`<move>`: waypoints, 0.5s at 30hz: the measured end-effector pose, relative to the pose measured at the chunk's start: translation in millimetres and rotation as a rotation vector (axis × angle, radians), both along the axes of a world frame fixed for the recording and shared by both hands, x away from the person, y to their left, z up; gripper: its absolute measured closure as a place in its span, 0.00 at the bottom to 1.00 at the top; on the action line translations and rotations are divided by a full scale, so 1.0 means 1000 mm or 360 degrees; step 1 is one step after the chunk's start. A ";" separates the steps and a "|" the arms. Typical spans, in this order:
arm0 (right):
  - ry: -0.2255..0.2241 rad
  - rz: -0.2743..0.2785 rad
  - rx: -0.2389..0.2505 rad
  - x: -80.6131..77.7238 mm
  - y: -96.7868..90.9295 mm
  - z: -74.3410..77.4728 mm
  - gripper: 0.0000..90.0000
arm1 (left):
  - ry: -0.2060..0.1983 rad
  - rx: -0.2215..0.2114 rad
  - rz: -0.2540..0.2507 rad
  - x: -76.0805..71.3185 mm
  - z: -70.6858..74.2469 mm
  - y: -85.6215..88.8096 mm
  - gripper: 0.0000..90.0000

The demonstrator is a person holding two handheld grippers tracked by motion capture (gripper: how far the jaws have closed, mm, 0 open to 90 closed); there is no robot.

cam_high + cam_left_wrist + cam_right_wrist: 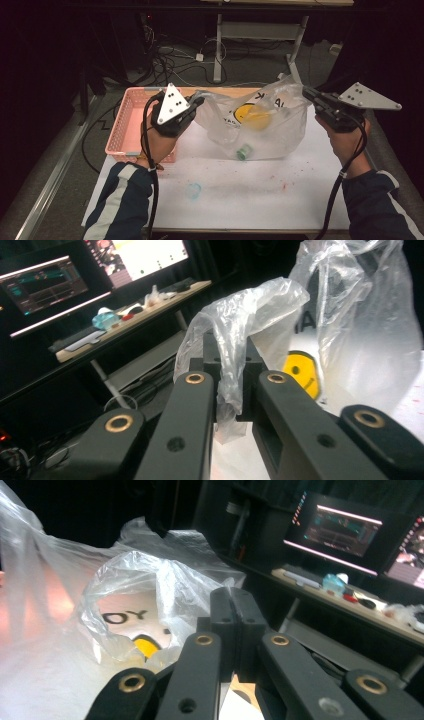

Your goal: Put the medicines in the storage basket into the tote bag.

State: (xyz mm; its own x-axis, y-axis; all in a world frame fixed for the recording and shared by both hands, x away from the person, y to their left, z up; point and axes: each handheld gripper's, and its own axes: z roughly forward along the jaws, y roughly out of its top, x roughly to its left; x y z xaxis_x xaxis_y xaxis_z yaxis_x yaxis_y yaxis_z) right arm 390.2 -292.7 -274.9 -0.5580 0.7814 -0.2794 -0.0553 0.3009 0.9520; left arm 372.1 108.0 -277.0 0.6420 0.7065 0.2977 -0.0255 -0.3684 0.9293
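A clear plastic bag (pixel 260 125) with a yellow smiley print hangs stretched between both grippers, its bottom resting on the white table (pixel 250 200). Inside lie a yellow round thing (pixel 260 119) and a small green item (pixel 244 151). My left gripper (pixel 197 101) holds the bag's left handle; in the left gripper view its jaws (pixel 232 362) are shut on a crumpled strip of the plastic bag (pixel 360 330). My right gripper (pixel 306 93) is at the bag's right top corner. In the right gripper view the gripper (pixel 234 605) has its jaws pressed together, with the bag's film (pixel 150 580) bunched against their left side.
A pink basket (pixel 131 120) stands at the table's left edge, just behind my left hand. A small pale-blue clear cup (pixel 194 190) lies on the table near the front. Faint red specks mark the tabletop. Cables and a metal stand (pixel 218 50) are on the floor behind.
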 end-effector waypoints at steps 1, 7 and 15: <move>0.0002 -0.0021 0.0001 0.005 -0.001 0.001 1.00 | 0.0005 -0.0004 0.0019 0.006 0.001 -0.001 0.95; 0.0052 -0.0136 0.0042 0.035 -0.005 0.009 1.00 | 0.0098 -0.0003 0.0096 0.043 0.005 -0.006 0.95; 0.0184 -0.0269 0.0035 0.079 -0.010 0.009 1.00 | 0.0140 0.0023 0.0221 0.085 0.005 -0.015 0.95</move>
State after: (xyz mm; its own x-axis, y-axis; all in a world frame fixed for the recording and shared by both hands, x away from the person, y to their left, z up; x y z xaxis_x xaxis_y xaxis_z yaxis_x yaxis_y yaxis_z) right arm 468.8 -302.8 -265.9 -0.4455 0.8719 -0.2032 0.1044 0.2760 0.9555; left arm 457.1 92.7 -271.9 0.5624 0.7865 0.2553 0.1078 -0.3758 0.9204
